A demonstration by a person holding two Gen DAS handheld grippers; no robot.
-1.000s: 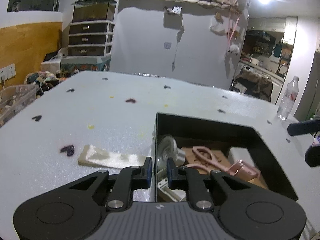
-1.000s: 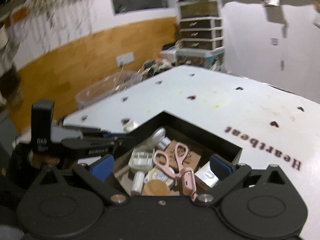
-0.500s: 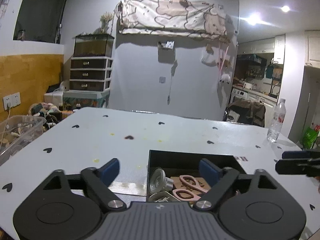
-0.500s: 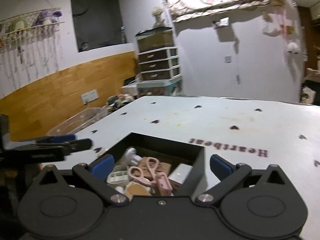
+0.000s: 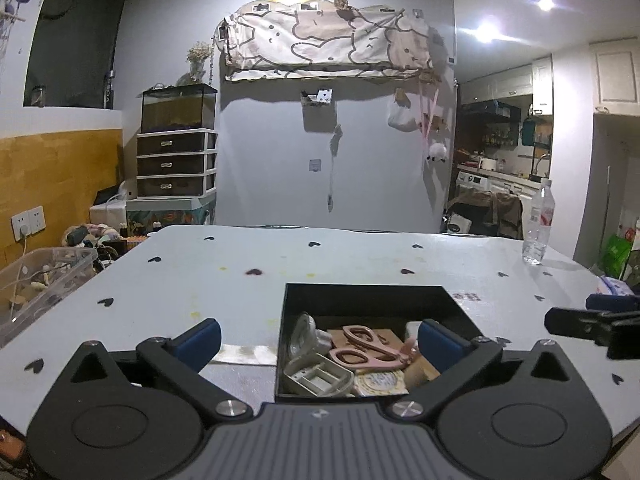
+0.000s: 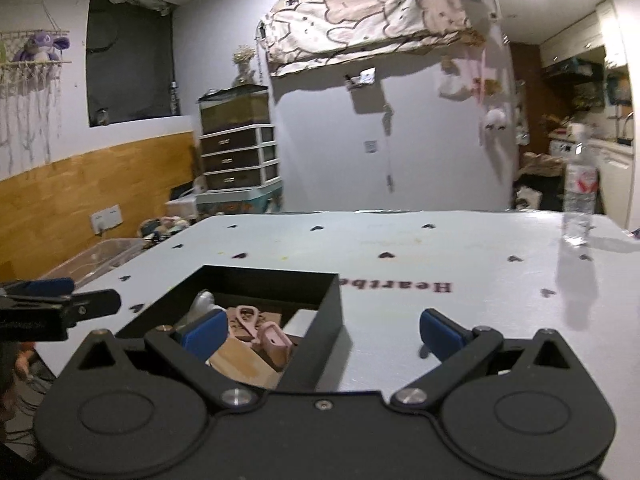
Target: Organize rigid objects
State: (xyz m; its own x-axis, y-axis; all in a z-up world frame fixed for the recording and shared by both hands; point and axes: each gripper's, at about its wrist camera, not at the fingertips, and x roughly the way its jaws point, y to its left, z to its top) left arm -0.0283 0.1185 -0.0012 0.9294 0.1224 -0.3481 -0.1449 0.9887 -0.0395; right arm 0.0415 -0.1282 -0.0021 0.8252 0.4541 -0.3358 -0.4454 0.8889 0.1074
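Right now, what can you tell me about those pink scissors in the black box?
The pink scissors look like plastic, with two oval finger loops and closed blades. They lie flat, loops toward the box's far wall, on top of a brown card and beside a grey tray-like piece, among the clutter inside the open black box on the white table. Neither gripper touches them; they rest loose on the pile.

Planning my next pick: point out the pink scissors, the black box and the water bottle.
pink scissors [image 5: 362, 346]: left wrist view, on the crossing of the handles.
black box [image 5: 364, 300]: left wrist view, on its far inner wall.
water bottle [image 5: 539, 222]: left wrist view, on the label.
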